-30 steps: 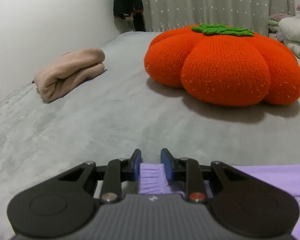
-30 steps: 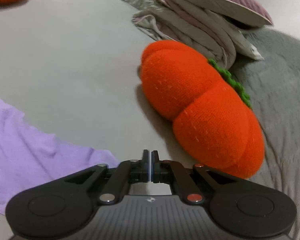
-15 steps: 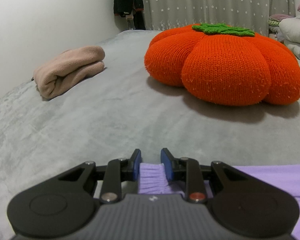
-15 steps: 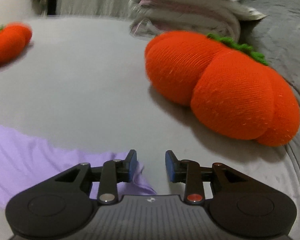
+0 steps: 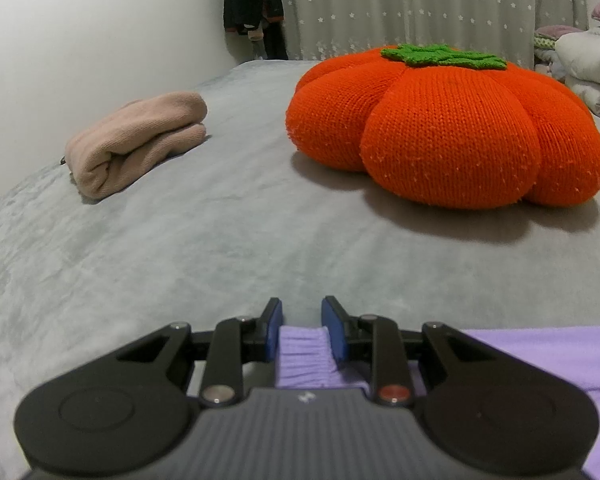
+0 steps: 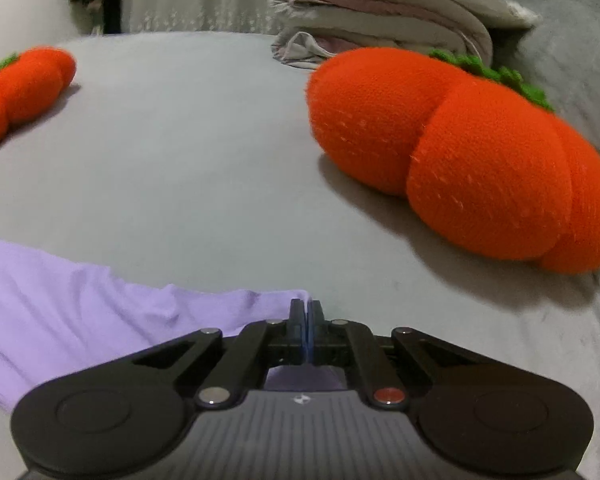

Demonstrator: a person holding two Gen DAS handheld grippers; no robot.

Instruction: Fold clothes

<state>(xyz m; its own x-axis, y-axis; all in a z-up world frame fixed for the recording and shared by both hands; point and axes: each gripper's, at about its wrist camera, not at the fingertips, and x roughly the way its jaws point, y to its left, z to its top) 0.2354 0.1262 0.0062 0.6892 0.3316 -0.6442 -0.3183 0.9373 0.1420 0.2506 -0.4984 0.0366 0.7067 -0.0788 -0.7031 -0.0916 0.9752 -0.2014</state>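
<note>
Half a second ago the right gripper's (image 6: 305, 312) fingers were spread; now they are pressed together at the edge of the lilac garment (image 6: 80, 300), though whether cloth is actually pinched between them cannot be told. By the left gripper (image 5: 302, 320), unchanged since then, a ribbed lilac cuff (image 5: 303, 354) is held between the blue pads (image 5: 334, 334) — the fingers are parted only by the bunched fabric. The garment is spread flat on the grey bed (image 5: 220, 240), reaching from one gripper to the other. Beyond it, an orange pumpkin cushion (image 5: 448, 128) is seen ahead of the left gripper, and a second one (image 6: 460, 160) ahead of the right. A folded beige garment (image 5: 136, 144) lies well apart to the left, near the wall — and folded bedding (image 6: 380, 12) is stacked behind the second cushion.
</note>
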